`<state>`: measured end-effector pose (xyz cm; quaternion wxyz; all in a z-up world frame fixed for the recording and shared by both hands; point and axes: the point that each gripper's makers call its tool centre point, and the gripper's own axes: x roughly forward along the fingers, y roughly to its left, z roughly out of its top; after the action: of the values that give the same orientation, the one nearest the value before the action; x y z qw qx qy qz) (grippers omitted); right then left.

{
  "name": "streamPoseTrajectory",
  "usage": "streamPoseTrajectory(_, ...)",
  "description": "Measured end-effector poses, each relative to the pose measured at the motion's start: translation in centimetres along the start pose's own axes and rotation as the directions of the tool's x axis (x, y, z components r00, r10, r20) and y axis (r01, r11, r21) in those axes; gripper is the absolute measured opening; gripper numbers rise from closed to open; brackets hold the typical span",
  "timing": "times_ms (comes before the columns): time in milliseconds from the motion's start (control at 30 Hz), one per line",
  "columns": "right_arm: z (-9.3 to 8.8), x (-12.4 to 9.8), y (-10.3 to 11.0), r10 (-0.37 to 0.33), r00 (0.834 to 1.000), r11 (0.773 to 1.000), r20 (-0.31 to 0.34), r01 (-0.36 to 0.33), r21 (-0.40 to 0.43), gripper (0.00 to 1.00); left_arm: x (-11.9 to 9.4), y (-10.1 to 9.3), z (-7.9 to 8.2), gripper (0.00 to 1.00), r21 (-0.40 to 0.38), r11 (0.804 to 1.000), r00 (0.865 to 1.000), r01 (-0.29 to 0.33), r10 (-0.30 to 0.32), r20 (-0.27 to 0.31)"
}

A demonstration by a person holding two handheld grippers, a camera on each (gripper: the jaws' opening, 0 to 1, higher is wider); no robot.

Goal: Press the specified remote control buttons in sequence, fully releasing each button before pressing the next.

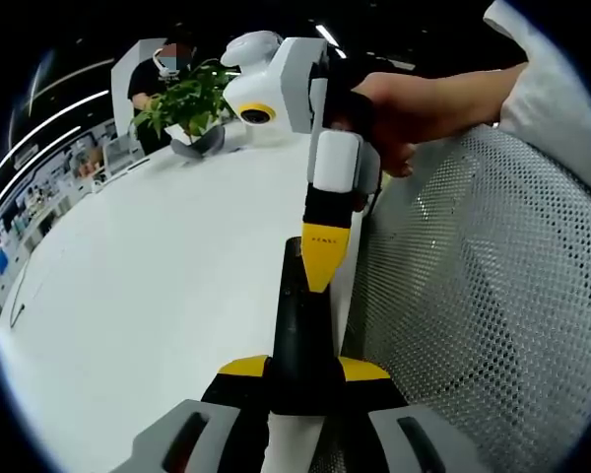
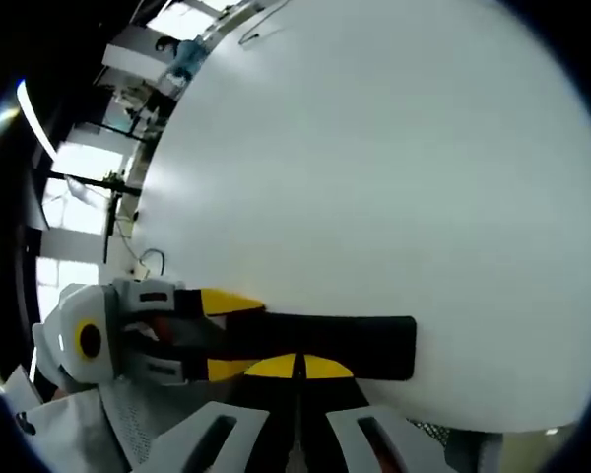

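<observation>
A long black remote [image 1: 297,340] lies along the white table's [image 1: 158,276] edge, its end clamped between the yellow tips of my left gripper [image 1: 303,371]. My right gripper [image 1: 320,264], held by a hand [image 1: 414,108], comes down from above with its yellow tips together, touching the remote's top face. In the right gripper view the remote [image 2: 360,345] runs sideways. My right gripper [image 2: 295,367] is shut with its tip on the remote. The left gripper [image 2: 227,335] grips the remote's left end. The buttons are hidden.
A mesh chair back [image 1: 492,296] stands close on the right of the table edge. A potted green plant [image 1: 182,99] sits at the table's far side with a person [image 1: 167,59] behind it. The tabletop [image 2: 374,148] stretches wide and bare beyond the remote.
</observation>
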<state>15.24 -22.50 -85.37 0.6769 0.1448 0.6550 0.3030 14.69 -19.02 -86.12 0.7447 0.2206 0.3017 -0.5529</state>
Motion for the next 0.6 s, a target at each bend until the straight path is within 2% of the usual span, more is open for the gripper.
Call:
streamPoseTrajectory(533,-0.50,0.25,-0.01,-0.038,0.999,0.999,-0.030,0.037,-0.040,0.00,-0.04,0.01,0.09,0.25,-0.013,1.000,1.000,-0.003,0.003,0.001)
streamPoseTrajectory(600,-0.55,0.24,-0.04,-0.036,0.999,0.999,-0.034,0.035,-0.021,0.00,-0.04,-0.01,0.10,0.24,-0.012,1.000,1.000,-0.005,0.005,-0.002)
